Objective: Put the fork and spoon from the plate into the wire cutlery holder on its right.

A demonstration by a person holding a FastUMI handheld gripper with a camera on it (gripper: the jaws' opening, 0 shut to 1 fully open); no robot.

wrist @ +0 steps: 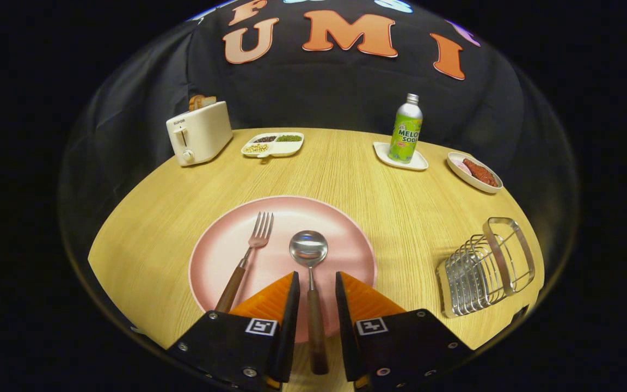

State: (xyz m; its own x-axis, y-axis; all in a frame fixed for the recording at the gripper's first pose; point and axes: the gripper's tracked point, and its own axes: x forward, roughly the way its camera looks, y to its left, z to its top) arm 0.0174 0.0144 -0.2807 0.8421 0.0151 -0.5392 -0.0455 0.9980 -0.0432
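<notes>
Between my fingers lay the dark wooden handle of the steel spoon, its round bowl resting just ahead of them on the round pink plate. My fingers stood spread, one on each side of the handle with a gap on both sides, so nothing was pinched yet. Just beside the spoon, on the same plate, sat the wooden-handled steel fork, tines pointing away from me, its handle running down past my left finger.

I judged the step to be taking the spoon first. To do it well I needed to come low enough that both fingers met the handle squarely (it is narrow and round, so likely to roll), and to close on the wood rather than the thin metal neck. Off to the right on the pale wooden tabletop stood the silver wire cutlery holder, well apart from the plate, its open top tilted away. Lifting straight up before swinging right should keep the fork undisturbed.
</notes>
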